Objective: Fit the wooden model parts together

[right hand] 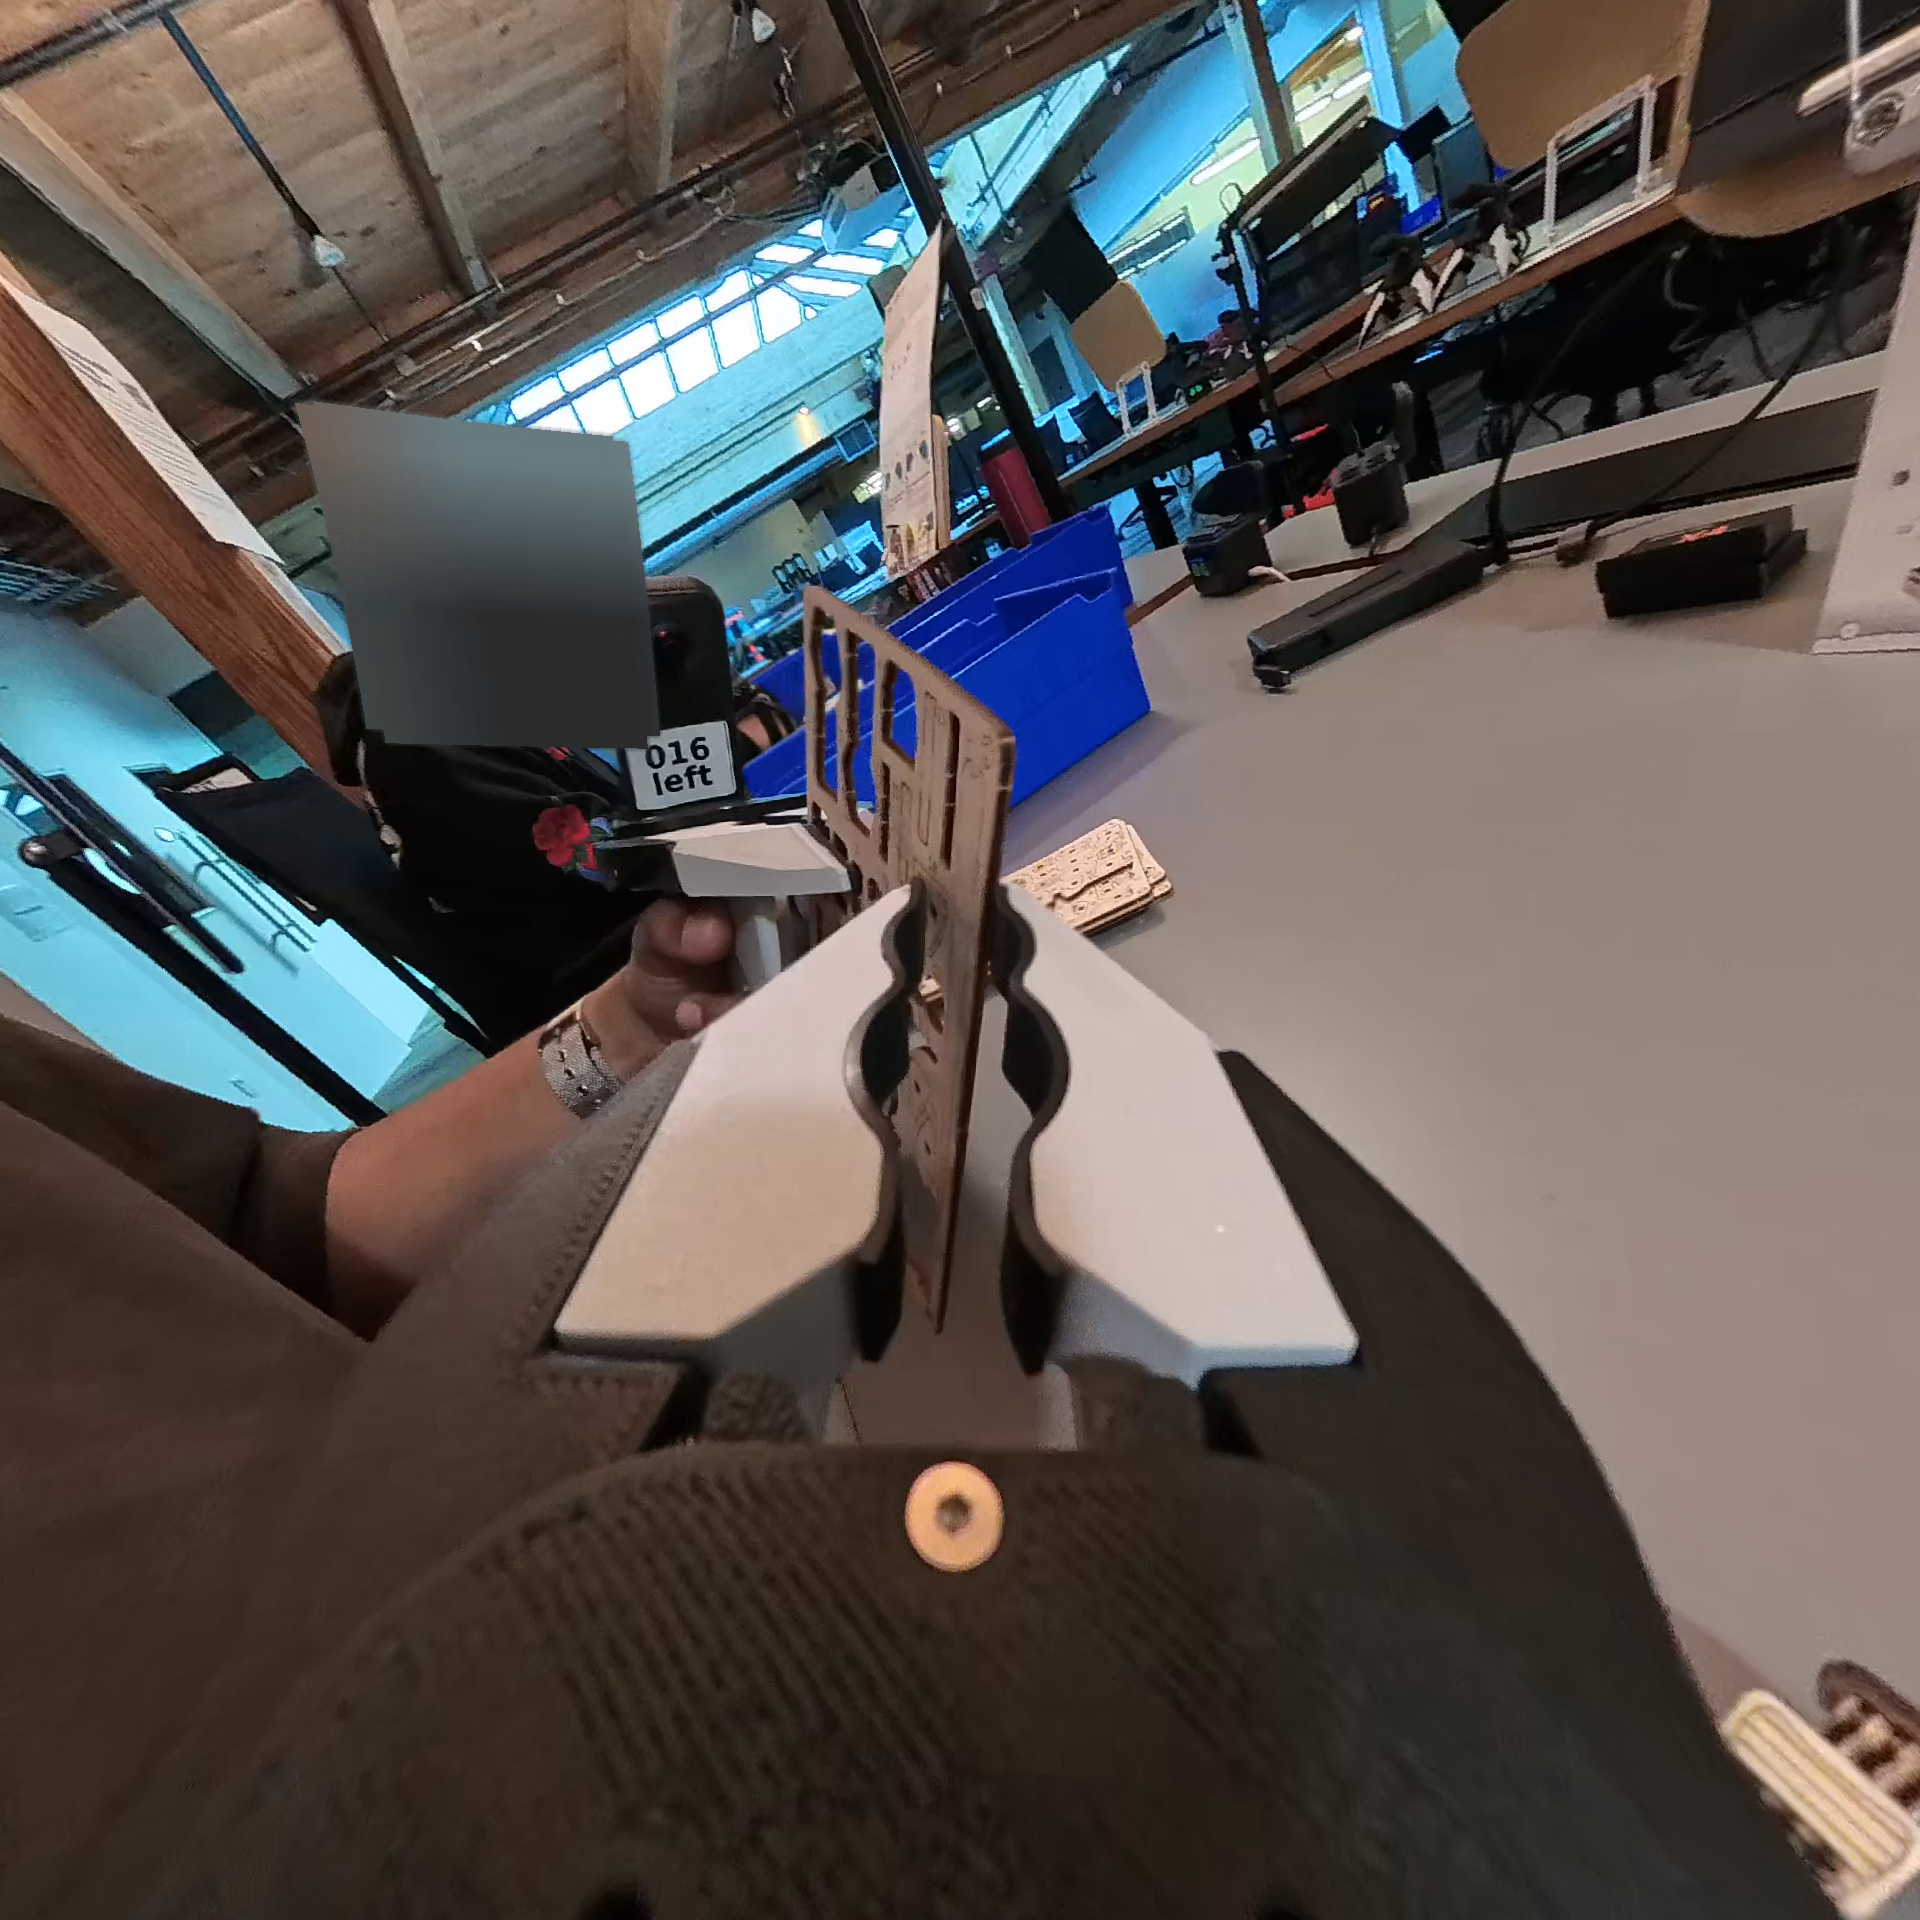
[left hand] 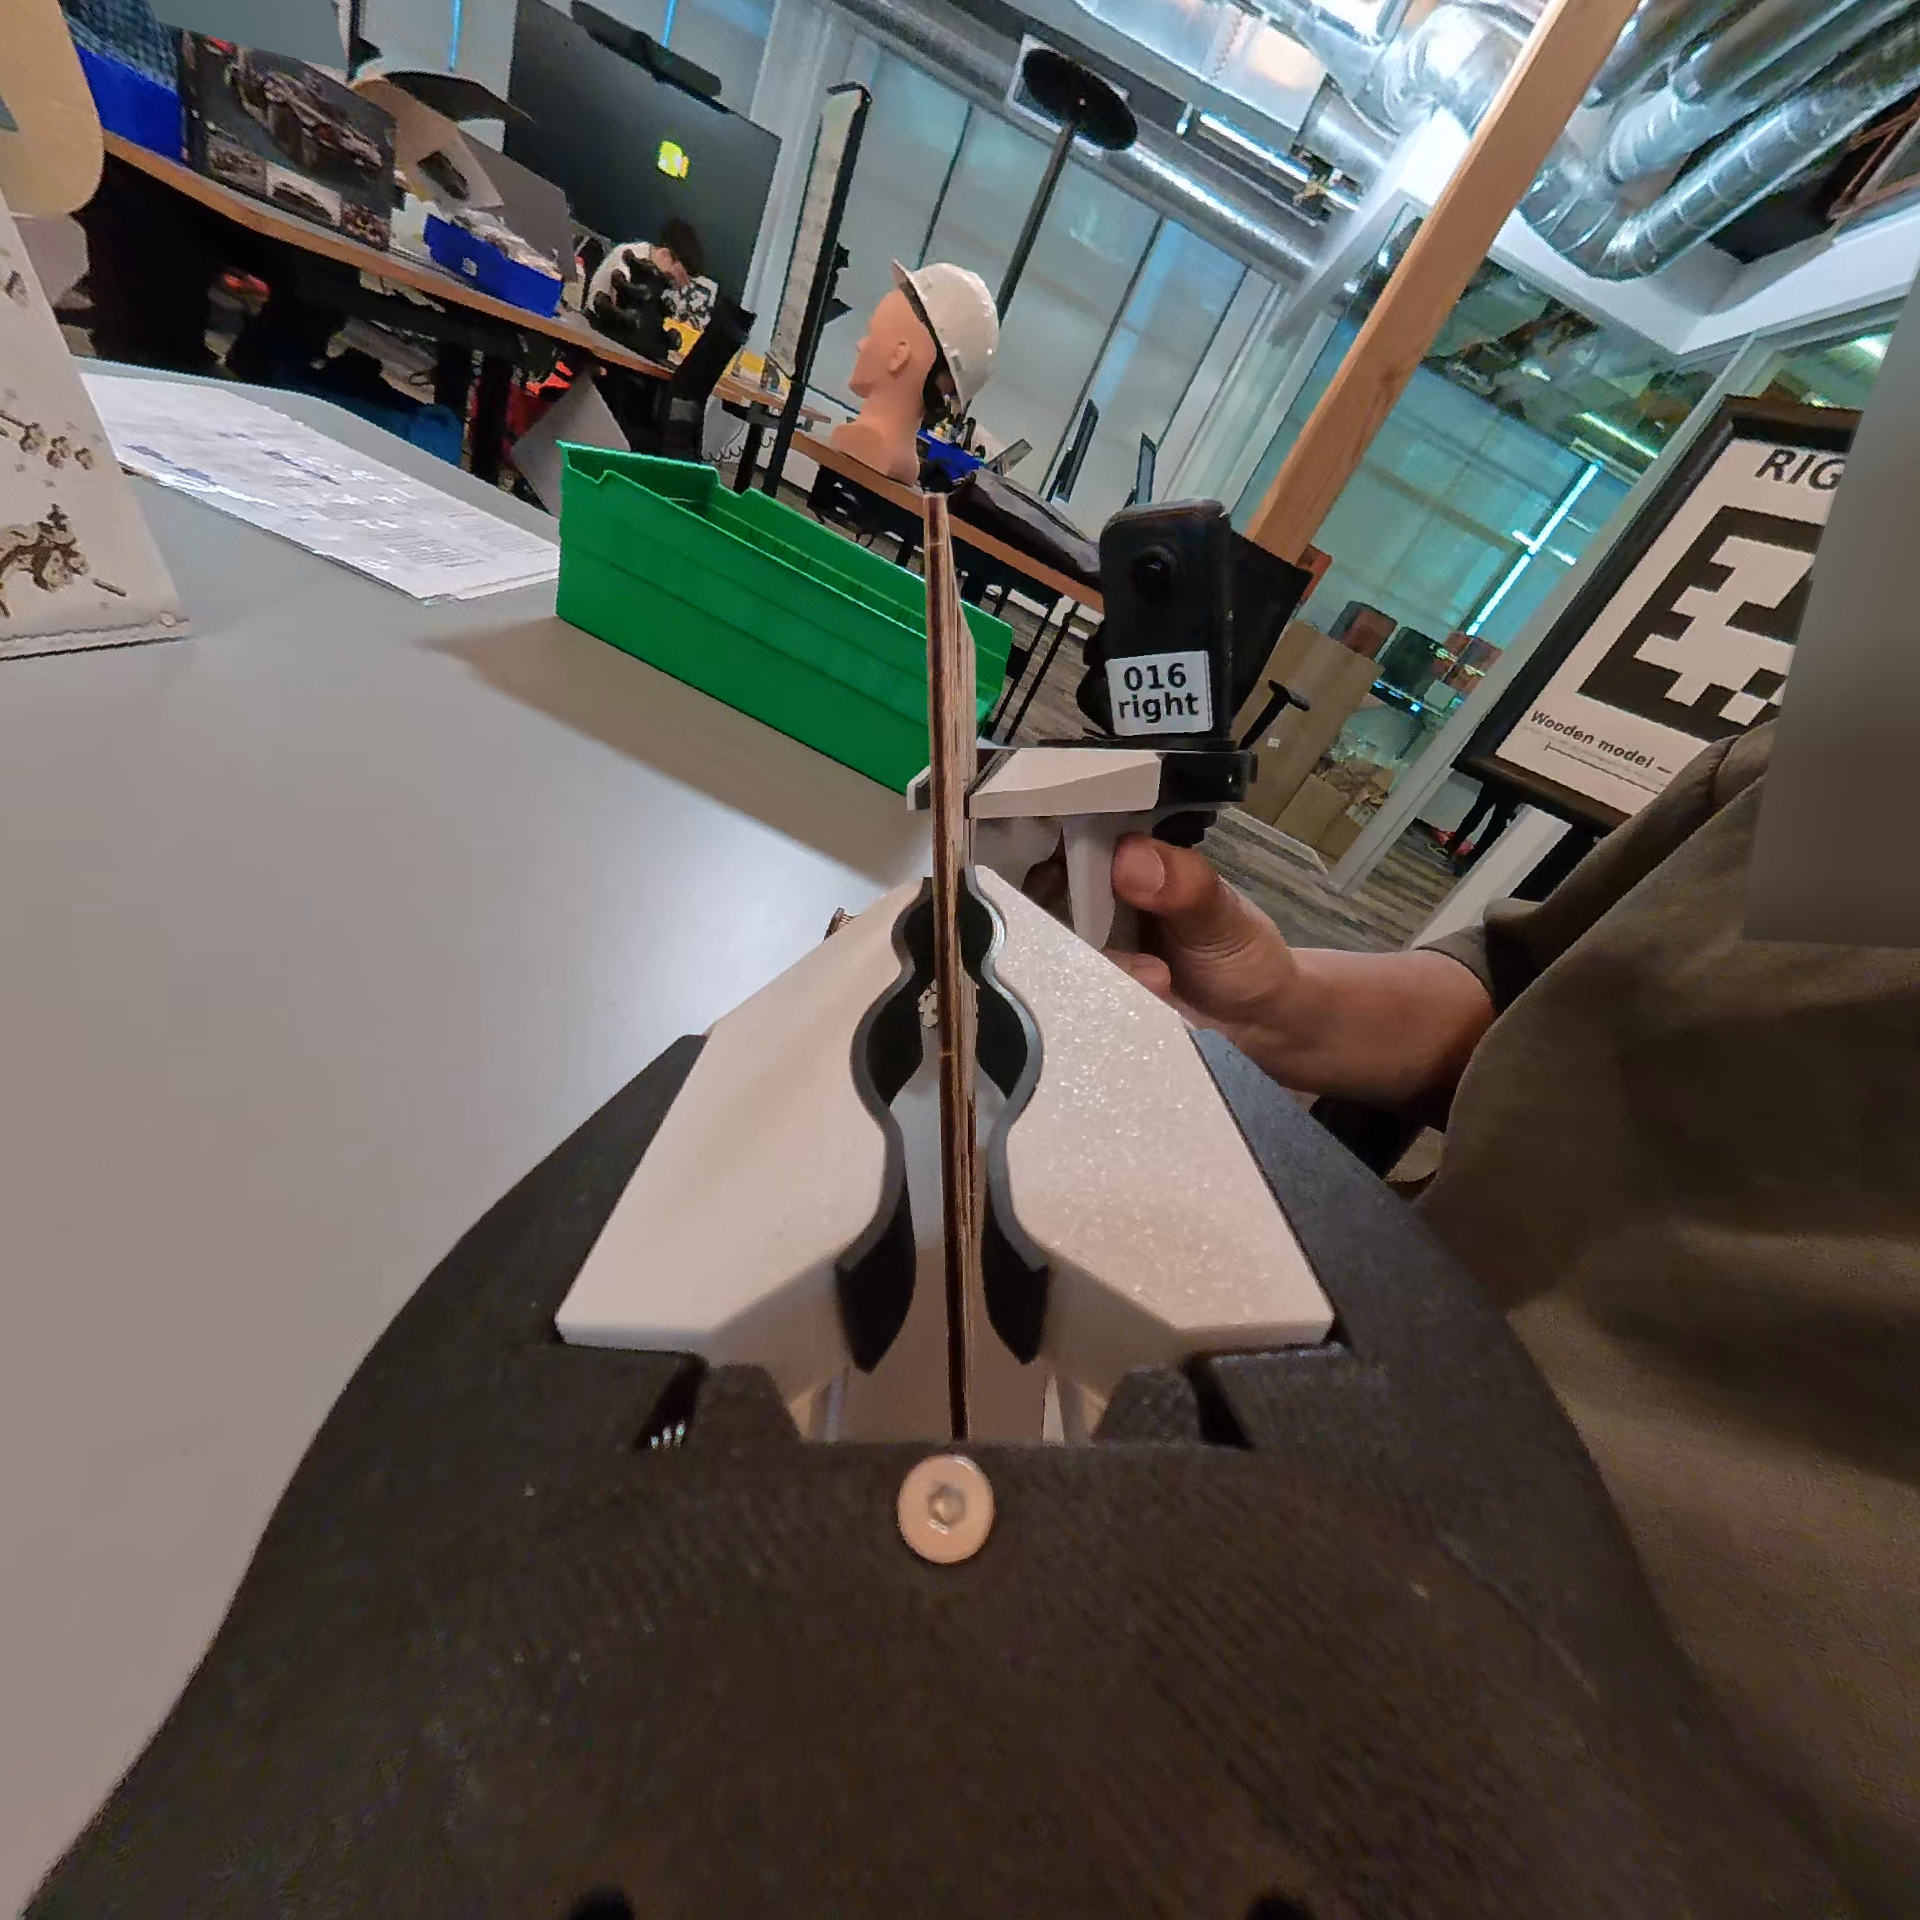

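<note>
From the left wrist view the wooden sheet [left hand: 951, 831] shows only its thin edge, a dark upright line running up between the fingers, with a green bin [left hand: 748, 613] behind it on the grey table [left hand: 364, 935] and some printed papers [left hand: 312, 488] farther left. The right wrist view shows what that hides: the sheet's [right hand: 914, 769] flat face, a laser-cut panel with long slots punched out of its upper part, tilted a little off upright, and past it a small stack of more cut wooden sheets [right hand: 1091, 883] lying flat on the table [right hand: 1507, 935] near blue bins [right hand: 997, 655]. The left gripper [left hand: 954, 914] is clenched on the sheet, its white fingers [left hand: 790, 1091] drawn in so the black wavy pads press it from both sides. The right gripper [right hand: 951, 925] stands a bit wider; its tips seem to meet the panel near the front, while farther back a gap shows on either side of the wood. Each view also catches the other gripper coming in from the side and gripping the same sheet: the right one [left hand: 966, 790] from the right, the left one [right hand: 842, 878] from the left. So the sheet is held up in the air above the table, pinched between both pairs of fingers.
</note>
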A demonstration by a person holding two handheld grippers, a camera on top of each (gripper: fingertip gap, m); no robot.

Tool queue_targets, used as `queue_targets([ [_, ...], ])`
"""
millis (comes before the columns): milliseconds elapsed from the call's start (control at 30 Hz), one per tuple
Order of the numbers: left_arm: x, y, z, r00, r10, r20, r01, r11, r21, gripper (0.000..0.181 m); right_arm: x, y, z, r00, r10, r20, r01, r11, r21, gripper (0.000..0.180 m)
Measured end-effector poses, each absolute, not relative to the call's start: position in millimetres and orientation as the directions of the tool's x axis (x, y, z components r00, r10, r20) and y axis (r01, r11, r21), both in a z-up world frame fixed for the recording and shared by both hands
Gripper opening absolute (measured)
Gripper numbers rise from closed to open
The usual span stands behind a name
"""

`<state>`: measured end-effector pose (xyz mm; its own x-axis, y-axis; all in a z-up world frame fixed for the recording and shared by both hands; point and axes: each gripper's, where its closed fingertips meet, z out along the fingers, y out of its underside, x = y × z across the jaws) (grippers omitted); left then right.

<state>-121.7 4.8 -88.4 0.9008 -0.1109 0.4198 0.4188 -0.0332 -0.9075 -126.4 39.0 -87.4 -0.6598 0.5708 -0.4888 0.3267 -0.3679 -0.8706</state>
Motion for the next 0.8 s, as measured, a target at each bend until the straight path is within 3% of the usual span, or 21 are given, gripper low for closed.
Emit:
queue_targets([
  [800, -124.9, 11.3, -96.7, 0.905, -0.066, 0.420, 0.419, -0.041, -0.907, 0.000, -130.4, 46.2, -94.6, -0.571, 0.672, -0.471, 0.333, -0.335, -0.882, 0.012],
])
